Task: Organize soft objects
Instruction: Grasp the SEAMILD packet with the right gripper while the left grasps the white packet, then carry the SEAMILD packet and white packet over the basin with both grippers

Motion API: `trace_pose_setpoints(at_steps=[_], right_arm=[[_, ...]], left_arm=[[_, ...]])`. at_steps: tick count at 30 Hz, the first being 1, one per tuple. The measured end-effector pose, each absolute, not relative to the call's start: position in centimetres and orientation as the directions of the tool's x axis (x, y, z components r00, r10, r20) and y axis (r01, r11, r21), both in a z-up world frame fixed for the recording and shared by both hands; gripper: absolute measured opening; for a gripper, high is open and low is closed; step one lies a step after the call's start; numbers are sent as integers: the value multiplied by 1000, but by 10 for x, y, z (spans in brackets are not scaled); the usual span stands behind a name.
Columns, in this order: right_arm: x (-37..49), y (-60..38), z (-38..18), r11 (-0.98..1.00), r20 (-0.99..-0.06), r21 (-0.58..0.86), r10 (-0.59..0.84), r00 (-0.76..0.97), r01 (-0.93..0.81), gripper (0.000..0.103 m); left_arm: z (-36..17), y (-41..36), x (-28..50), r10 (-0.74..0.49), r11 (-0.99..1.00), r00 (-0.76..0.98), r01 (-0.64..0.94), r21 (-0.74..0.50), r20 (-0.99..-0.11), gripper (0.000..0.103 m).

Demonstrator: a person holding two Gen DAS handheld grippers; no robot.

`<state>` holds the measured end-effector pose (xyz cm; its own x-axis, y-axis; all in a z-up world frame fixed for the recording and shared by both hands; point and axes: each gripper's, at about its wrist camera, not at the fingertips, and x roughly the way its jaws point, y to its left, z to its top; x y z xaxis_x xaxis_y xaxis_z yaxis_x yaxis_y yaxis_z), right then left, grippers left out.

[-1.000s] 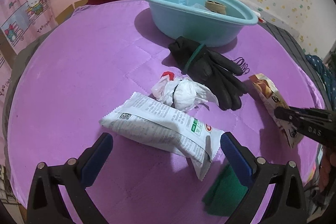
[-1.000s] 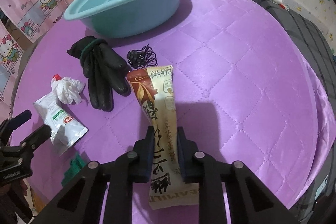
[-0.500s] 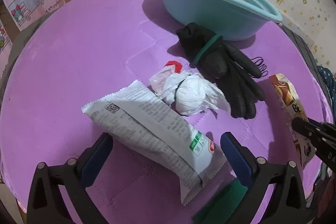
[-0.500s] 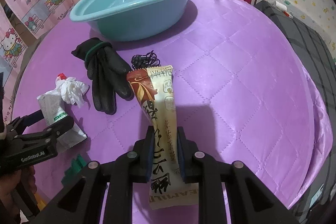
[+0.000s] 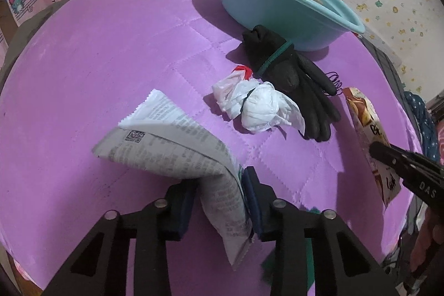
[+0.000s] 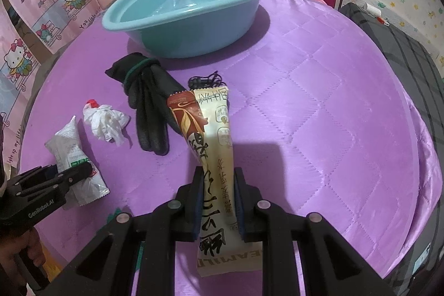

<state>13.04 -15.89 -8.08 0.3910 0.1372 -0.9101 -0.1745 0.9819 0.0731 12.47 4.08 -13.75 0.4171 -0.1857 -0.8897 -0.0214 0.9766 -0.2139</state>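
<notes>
The left tongs [image 5: 219,201] have just been closing and now pinch the white packet [image 5: 177,149] near one end — it buckles on the purple desk [image 5: 111,46]. The right tongs [image 6: 217,201] grip the brown-and-cream packet [image 6: 213,146]. Both should probably go to the blue basin [image 6: 188,27] at the far side; lift the white one slowly, since the soft film may slip. The black gloves [image 6: 149,107], a crumpled white bag [image 5: 255,107] and a black hair tie [image 6: 205,81] lie between — carry above them.

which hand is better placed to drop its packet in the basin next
Right, probably. The right gripper is shut on the long brown-and-cream packet, aimed toward the blue basin. The left gripper has just been closing on the white packet.
</notes>
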Motion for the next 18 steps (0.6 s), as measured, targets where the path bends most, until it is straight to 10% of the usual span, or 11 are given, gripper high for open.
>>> trace_pose_setpoints(at_steps=[18], right_arm=[[122,-155,-63,989,-903,74,122,412,-131,20]], left_arm=[[-108,41,116,-199,980,436,92,-177,-877,34]])
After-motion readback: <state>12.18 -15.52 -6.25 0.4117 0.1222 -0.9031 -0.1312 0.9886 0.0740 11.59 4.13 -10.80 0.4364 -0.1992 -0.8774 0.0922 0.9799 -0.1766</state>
